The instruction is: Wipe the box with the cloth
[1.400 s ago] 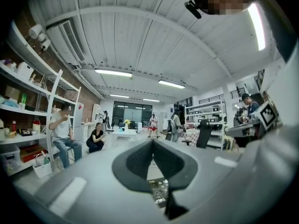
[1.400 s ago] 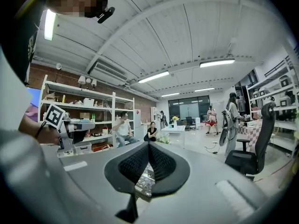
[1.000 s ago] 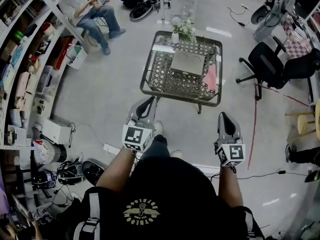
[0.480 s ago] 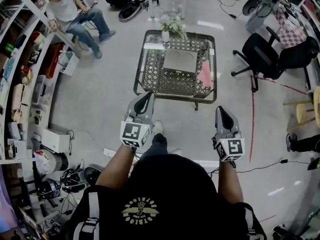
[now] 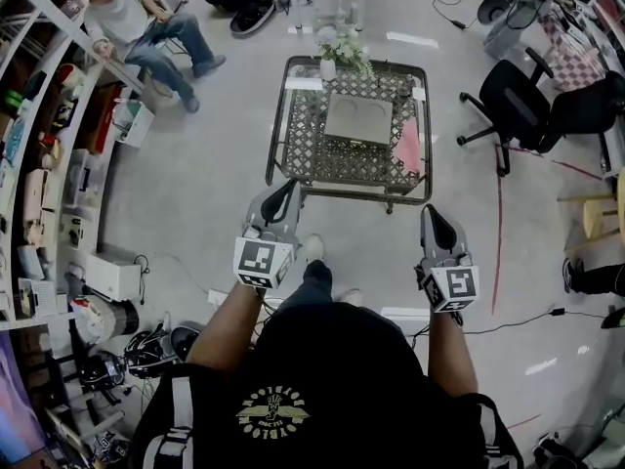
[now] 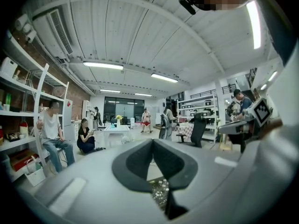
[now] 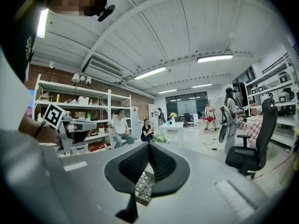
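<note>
A flat grey box (image 5: 358, 118) lies on a dark metal lattice table (image 5: 293, 154) ahead of me. A pink cloth (image 5: 408, 149) rests on the table just right of the box. A vase of white flowers (image 5: 342, 52) stands at the table's far edge. My left gripper (image 5: 291, 186) is held level just short of the table's near left corner, shut and empty. My right gripper (image 5: 431, 211) hovers over the floor below the near right corner, also shut and empty. In the gripper views the tips (image 6: 152, 142) (image 7: 148, 145) meet, with lattice (image 6: 159, 190) (image 7: 144, 183) showing below them.
A black office chair (image 5: 527, 115) stands right of the table. Shelving (image 5: 49, 164) lines the left wall, with a seated person (image 5: 137, 22) near it. Cables and a power strip (image 5: 220, 296) lie on the floor by my feet. A wooden stool (image 5: 601, 233) is at far right.
Both grippers have edged forward towards the table's near side. Their jaws are unchanged.
</note>
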Demonstrator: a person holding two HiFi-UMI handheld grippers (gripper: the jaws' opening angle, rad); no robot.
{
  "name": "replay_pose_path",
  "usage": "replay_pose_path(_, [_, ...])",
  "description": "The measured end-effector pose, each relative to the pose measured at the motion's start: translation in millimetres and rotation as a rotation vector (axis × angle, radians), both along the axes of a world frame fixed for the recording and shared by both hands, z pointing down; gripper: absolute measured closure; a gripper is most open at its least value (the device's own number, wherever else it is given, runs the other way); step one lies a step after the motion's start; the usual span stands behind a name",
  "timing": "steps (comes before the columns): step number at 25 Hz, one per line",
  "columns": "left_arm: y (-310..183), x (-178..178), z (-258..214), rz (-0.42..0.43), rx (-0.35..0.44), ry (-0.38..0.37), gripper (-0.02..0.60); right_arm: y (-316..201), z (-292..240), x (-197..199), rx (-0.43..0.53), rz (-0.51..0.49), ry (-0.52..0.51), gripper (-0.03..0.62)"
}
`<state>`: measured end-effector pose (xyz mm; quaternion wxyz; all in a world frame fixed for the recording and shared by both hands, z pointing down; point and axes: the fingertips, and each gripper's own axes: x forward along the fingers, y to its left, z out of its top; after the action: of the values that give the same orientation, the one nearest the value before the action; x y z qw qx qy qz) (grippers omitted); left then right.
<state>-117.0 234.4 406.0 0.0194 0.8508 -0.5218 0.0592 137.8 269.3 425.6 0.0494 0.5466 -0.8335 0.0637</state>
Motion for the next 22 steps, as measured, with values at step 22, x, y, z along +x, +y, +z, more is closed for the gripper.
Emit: replay_pose_path(22, [-107.8, -32.7, 23.4, 0.016, -0.044, 0.016, 0.581, -85.4, 17.0, -20.8, -0.047, 0.043, 0.03, 0.586])
